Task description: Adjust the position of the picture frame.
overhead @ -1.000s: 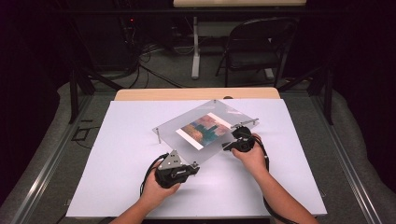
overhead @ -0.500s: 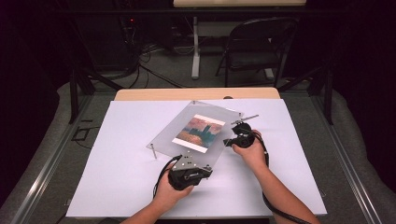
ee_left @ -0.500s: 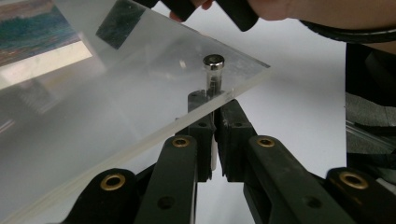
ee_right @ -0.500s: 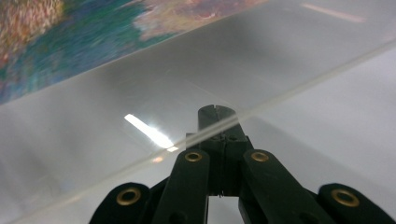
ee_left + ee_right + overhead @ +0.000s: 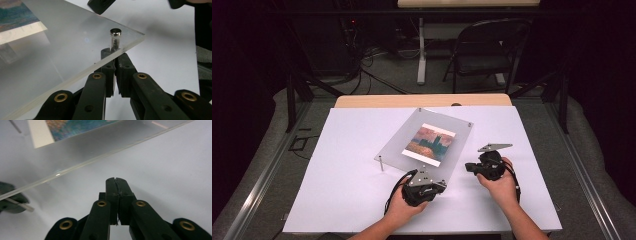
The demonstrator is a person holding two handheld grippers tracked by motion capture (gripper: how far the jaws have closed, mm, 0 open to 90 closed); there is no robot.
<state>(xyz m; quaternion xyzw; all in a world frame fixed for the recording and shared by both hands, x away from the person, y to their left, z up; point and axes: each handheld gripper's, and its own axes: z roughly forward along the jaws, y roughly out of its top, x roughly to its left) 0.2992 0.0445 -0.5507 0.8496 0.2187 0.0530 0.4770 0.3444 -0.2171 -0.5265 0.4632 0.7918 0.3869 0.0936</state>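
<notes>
The left gripper (image 5: 115,58) is closed on the metal post (image 5: 115,40) under the clear plate's (image 5: 412,137) near corner, to steady it. Beside that plate, the right gripper (image 5: 116,180) is closed and empty.

Beneath the work we see a white rectangular sheet (image 5: 342,175) covering most of a light wooden tabletop (image 5: 422,100), whose bare far edge shows as a pale strip beyond the sheet. Behind the table we find a black metal folding chair (image 5: 484,52) standing on the grey floor (image 5: 397,80), turned partly toward us. Just beside the chair, to its left, a white upright table leg (image 5: 421,50) rises to another light tabletop (image 5: 467,3) at the top edge. Black cables (image 5: 362,60) lie tangled on the floor left of that leg. Metal rails (image 5: 259,180) run along both sides.
</notes>
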